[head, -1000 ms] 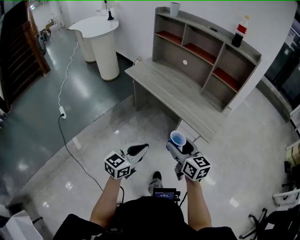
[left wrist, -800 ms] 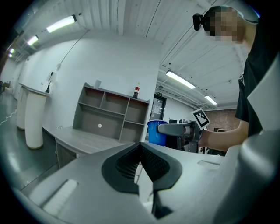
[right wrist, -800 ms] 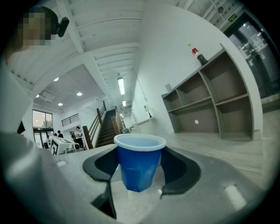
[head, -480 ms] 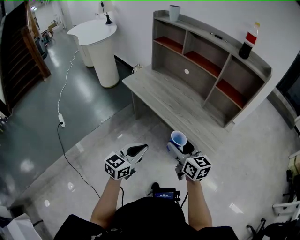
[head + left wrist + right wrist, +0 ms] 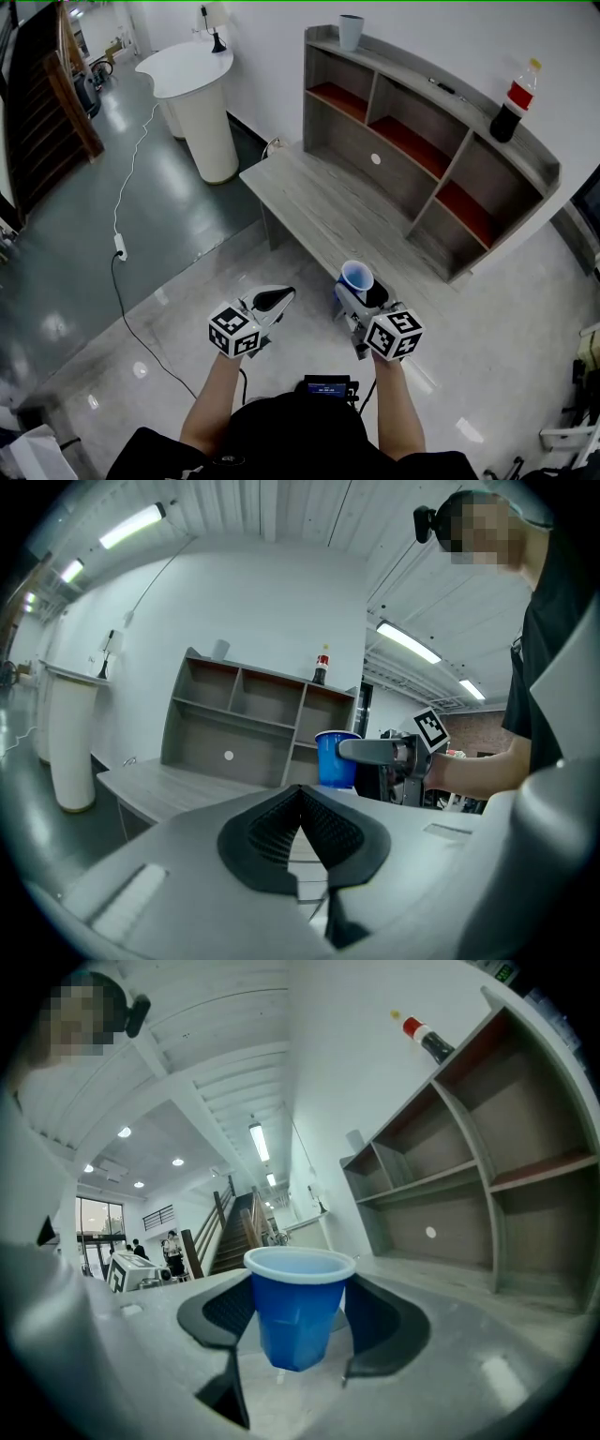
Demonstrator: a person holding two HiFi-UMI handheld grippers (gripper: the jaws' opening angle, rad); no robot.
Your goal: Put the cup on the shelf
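Two grippers, lower centre. Right gripper (image 5: 362, 291) clamps one blue cup (image 5: 356, 277), upright, near desk (image 5: 319, 202) edge. Left gripper (image 5: 272, 300): jaws together, empty. One shelf (image 5: 427, 141) upper right; on top one bottle (image 5: 514, 101), one grey pot (image 5: 351, 31).

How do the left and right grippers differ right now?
The right gripper clamps an upright blue cup; the left gripper holds nothing. The right gripper's jaws stand apart around the blue cup; the left gripper's are closed together. Both point toward the shelf.
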